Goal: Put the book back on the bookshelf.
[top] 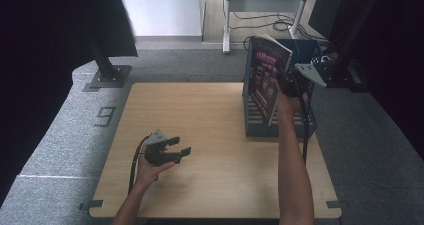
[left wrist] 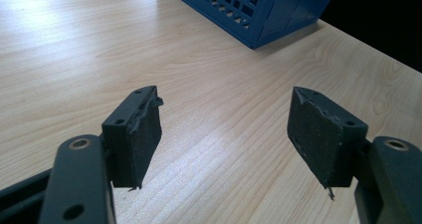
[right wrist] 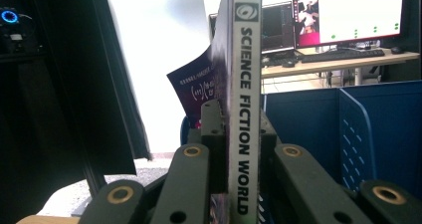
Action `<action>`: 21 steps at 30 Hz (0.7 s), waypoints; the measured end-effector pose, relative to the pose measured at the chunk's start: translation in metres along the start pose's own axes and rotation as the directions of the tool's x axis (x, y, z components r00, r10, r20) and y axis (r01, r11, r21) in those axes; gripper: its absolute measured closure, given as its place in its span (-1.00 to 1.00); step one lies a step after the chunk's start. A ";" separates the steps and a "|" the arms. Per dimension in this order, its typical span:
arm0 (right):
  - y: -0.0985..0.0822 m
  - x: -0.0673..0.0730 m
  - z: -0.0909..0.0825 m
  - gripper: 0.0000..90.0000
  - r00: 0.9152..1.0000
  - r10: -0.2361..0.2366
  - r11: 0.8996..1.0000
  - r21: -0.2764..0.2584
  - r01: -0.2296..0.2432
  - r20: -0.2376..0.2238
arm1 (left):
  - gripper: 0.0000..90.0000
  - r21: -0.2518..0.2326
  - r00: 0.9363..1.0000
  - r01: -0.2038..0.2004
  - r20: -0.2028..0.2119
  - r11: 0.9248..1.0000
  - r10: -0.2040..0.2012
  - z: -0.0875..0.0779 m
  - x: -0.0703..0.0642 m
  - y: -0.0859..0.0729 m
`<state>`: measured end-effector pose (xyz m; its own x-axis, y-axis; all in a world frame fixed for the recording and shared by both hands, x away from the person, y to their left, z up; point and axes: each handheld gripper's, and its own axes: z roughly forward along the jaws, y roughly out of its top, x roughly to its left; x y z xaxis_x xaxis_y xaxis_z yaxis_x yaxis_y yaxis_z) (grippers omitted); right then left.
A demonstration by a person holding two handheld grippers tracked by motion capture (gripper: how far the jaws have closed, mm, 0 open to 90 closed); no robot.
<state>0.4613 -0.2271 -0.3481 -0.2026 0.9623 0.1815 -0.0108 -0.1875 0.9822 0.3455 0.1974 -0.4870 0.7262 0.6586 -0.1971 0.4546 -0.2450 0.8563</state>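
A magazine (top: 266, 71) with a dark cover stands upright over the blue slotted basket (top: 310, 125) at the table's right. My right gripper (top: 286, 82) is shut on it. In the right gripper view the white spine reading SCIENCE FICTION WORLD (right wrist: 244, 99) runs up between the two black jaws, whose pads press on both sides; my right gripper (right wrist: 238, 129) holds it near the spine. My left gripper (top: 179, 146) rests low over the table at the left front, open. Its pads (left wrist: 137, 134) stand wide apart with bare wood between them.
The wooden table (top: 200, 115) has free surface between the two hands. The basket's corner (left wrist: 263, 10) lies ahead of the left gripper. Dark drapes and a black stand (top: 107, 70) flank the table. A desk with monitors (right wrist: 348, 20) stands behind the basket.
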 end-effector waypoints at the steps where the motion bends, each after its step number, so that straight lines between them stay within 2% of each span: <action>1: -0.001 0.000 0.002 0.82 1.000 -0.001 1.000 0.002 0.001 0.003 | -0.34 0.000 1.000 0.001 0.000 1.000 -0.001 0.000 0.000 0.000; 7: -0.004 0.001 0.015 0.82 0.999 -0.019 1.000 0.002 0.019 0.030 | -0.34 -0.004 1.000 0.007 -0.002 1.000 -0.007 -0.001 0.002 0.000; 11: -0.008 0.000 0.021 0.82 0.999 -0.011 1.000 -0.006 0.011 0.036 | -0.34 -0.007 1.000 0.011 -0.002 1.000 -0.011 -0.002 0.003 -0.001; 21: -0.030 0.003 0.032 0.82 0.999 -0.004 1.000 -0.012 0.005 0.051 | -0.34 -0.013 1.000 0.020 -0.005 1.000 -0.020 -0.005 0.006 -0.002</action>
<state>0.4925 -0.2121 -0.3756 -0.1525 0.9718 0.1799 -0.0231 -0.1855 0.9824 0.3468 0.2056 -0.4873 0.7143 0.6670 -0.2119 0.4624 -0.2225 0.8583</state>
